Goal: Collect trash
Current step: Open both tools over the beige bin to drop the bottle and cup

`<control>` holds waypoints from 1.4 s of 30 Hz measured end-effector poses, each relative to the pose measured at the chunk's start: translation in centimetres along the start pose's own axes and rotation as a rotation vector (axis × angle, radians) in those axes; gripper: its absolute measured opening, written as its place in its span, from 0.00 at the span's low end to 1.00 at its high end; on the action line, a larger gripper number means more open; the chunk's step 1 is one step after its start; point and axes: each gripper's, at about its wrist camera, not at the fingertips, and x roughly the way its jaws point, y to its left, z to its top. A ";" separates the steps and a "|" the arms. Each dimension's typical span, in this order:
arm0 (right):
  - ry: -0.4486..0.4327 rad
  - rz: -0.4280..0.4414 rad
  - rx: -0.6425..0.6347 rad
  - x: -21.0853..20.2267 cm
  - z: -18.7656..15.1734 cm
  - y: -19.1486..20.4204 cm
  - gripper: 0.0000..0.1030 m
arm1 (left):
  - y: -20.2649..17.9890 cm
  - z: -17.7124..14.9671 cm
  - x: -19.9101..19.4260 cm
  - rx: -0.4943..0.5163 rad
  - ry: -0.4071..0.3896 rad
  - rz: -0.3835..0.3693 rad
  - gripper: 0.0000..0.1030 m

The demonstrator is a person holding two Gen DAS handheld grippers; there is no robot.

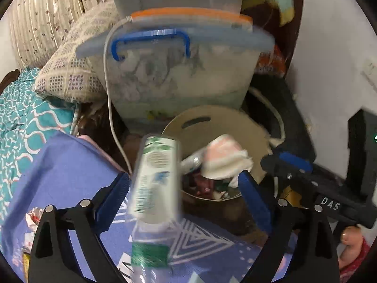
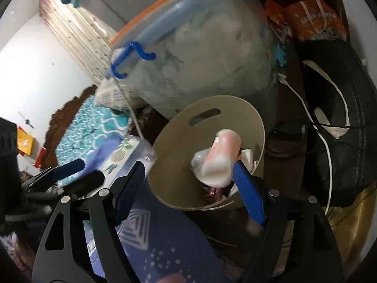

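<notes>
A beige bin [image 1: 200,127] [image 2: 179,141] stands on the floor with wrappers and paper inside. In the left wrist view a clear plastic bottle [image 1: 155,176] with a green-and-white label hangs blurred between the wide-apart fingers of my left gripper [image 1: 183,175]. It is close to the left finger and far from the right one, at the bin's near rim. In the right wrist view a pink-and-white wad [image 2: 221,158] is blurred above the bin, beside the right finger of my open right gripper [image 2: 189,165]. Each gripper shows in the other's view: right gripper [image 1: 282,162], left gripper [image 2: 80,174].
Behind the bin stands a clear storage box [image 1: 179,75] with a blue lid and handle, another box stacked on it. A white cable [image 1: 110,108] hangs in front. A pillow [image 1: 70,70], teal sheet [image 1: 21,122] and purple patterned cloth [image 1: 66,165] lie left; a black bag [image 2: 341,118] right.
</notes>
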 end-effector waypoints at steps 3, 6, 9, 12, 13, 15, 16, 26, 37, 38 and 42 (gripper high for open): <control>0.006 0.022 0.013 -0.6 -1.4 0.5 0.75 | 0.9 -1.0 -1.8 0.006 -0.038 -0.005 0.87; 0.031 0.055 -0.006 0.1 -3.1 2.2 0.73 | 2.6 -2.5 -2.7 -0.002 -0.059 0.013 0.87; 0.033 0.073 -0.010 0.4 -4.0 3.7 0.72 | 4.7 -3.3 -1.8 -0.051 -0.018 0.020 0.86; 0.049 0.109 0.006 1.0 -4.1 4.6 0.72 | 6.2 -3.7 -0.2 -0.093 0.037 0.025 0.86; 0.051 0.115 0.004 1.0 -4.1 4.9 0.72 | 6.2 -3.8 0.0 -0.090 0.041 0.034 0.82; 0.050 0.120 -0.006 0.9 -4.0 5.3 0.72 | 6.2 -3.8 1.1 -0.083 0.073 0.024 0.55; 0.049 0.120 -0.009 0.8 -4.0 5.4 0.72 | 6.2 -3.9 1.6 -0.086 0.087 0.008 0.48; -0.026 0.071 0.069 -2.3 -3.5 1.7 0.72 | -0.8 2.2 5.2 0.053 0.069 -0.078 0.22; -0.029 0.114 0.087 -1.9 -3.6 1.3 0.72 | 3.8 3.9 -1.3 -0.027 -0.135 -0.126 0.59; -0.027 0.128 0.087 -1.8 -3.8 1.6 0.72 | 4.9 3.6 -1.9 -0.048 -0.140 -0.118 0.59; 0.008 0.172 0.055 -1.1 -4.3 3.4 0.71 | 7.7 0.8 -3.5 -0.091 -0.128 -0.085 0.64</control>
